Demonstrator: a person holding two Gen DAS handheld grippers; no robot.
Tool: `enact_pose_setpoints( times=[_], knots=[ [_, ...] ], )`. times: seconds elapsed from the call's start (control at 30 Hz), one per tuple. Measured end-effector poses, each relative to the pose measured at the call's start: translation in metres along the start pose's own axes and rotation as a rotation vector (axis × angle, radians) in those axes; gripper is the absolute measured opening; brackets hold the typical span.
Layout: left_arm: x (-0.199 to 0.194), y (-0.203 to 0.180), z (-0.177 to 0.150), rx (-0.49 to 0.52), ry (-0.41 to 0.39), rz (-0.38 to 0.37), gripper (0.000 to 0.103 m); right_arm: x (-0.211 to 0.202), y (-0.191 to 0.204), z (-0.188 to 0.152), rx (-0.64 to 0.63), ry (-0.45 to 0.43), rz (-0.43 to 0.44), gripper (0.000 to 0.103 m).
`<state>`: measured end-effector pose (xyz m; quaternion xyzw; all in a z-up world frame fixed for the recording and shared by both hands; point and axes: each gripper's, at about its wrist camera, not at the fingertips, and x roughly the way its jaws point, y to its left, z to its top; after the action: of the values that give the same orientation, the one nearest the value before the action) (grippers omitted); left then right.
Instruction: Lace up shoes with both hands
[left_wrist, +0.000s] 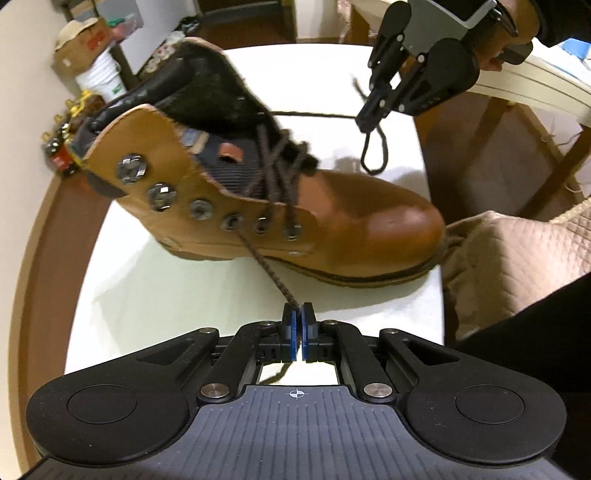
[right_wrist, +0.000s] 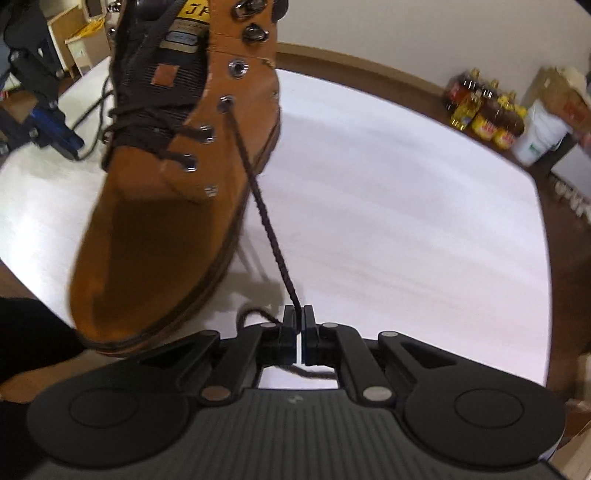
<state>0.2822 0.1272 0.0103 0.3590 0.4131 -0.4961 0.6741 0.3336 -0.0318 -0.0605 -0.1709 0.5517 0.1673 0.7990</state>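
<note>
- Left gripper: matte black linkage arms, blue pads on its fingers, silver pivot screws, two round black discs, ribbed dark-grey deck with a small crosshair mark.
- Right gripper: same black build; grey metal bracket.
- Person: black sleeve.

A white table with a brown wooden rim carries a tan boot lying toward its centre, toe pointing to about four o'clock.

A tan leather boot stands upright, its dark brown lace half threaded, both ends taut.
</note>
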Motion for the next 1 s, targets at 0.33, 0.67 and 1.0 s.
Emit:
enact_pose_setpoints(
  times=[0.33,0.67,1.0],
  knots=[
    [-0.002,-0.011,0.002,-0.002,-0.004,-0.005,0.002,-0.013,-0.008,0.006,0.016,0.021,0.083,0.002],
    [-0.010,-0.010,-0.005,-0.052,0.035,0.014,0.005,-0.029,0.003,-0.008,0.140,-0.013,0.132,0.012],
    [-0.025,-0.020,-0.014,-0.082,0.099,0.029,0.009,-0.023,-0.087,-0.046,0.673,-0.048,-0.110,0.016]
  ],
)
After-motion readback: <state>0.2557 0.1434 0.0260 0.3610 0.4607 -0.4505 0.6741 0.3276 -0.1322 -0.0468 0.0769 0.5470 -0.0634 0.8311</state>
